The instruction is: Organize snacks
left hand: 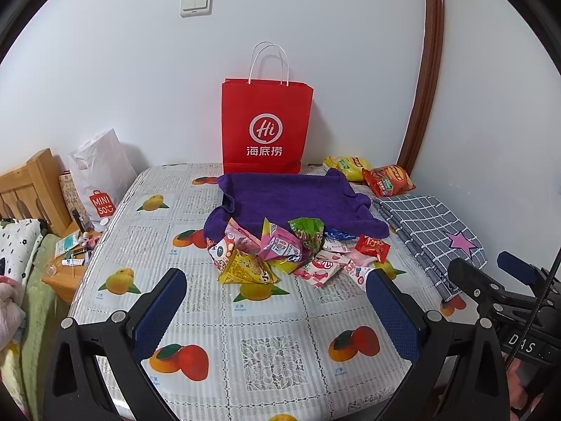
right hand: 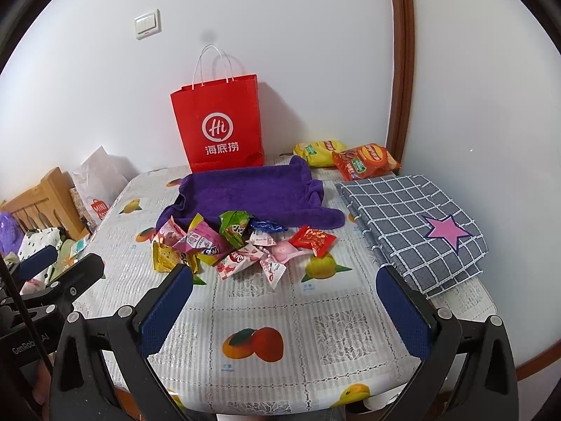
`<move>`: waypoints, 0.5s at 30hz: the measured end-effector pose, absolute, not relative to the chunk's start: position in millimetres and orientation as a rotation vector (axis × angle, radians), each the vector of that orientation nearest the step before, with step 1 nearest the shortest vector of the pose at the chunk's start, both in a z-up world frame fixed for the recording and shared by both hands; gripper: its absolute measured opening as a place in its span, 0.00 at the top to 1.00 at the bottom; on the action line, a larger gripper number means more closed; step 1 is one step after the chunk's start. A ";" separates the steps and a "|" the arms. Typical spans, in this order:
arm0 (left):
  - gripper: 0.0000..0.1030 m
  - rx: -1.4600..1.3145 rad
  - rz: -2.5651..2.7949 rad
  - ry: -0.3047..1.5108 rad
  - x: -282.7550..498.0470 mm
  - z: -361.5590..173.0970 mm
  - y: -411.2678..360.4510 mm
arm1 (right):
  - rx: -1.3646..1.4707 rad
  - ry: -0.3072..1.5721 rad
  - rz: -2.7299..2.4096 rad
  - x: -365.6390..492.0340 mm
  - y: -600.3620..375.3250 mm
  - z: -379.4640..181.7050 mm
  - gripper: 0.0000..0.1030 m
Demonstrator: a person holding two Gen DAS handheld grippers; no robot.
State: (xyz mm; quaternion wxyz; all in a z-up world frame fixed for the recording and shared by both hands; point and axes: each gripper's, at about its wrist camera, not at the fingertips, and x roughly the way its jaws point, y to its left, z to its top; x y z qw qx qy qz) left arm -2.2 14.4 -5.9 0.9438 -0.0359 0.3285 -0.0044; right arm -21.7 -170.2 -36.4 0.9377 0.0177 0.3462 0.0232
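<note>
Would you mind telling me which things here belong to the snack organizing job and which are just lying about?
Part of the job:
- snack pile
- purple fabric tray
- yellow chip bag
- red chip bag
- left gripper and right gripper, both open and empty

Just lying about:
- red paper bag, possibly
- checked cloth
- white shopping bag
- light switch

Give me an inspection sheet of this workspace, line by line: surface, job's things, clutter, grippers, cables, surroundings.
Surface: table under a fruit-print cover.
Job's things: snack pile loose in front of the purple cloth tray; two chip bags at the back right.
Clutter: folded checked cloth on the right; red paper bag upright against the wall.
Grippers: left gripper and right gripper both open, holding nothing.
Cables: black cable along the right gripper.
Surroundings: white wall, light switch, white shopping bag.
</note>
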 end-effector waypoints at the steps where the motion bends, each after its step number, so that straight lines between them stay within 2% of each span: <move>1: 0.00 -0.073 -0.008 0.669 -2.5 -6.0 14.9 | 0.036 0.707 0.048 -22.3 -170.0 -36.6 0.00; 15: 0.00 -0.085 -0.003 0.675 -4.1 -8.8 17.1 | 0.034 0.709 0.050 -22.6 -166.5 -40.2 0.00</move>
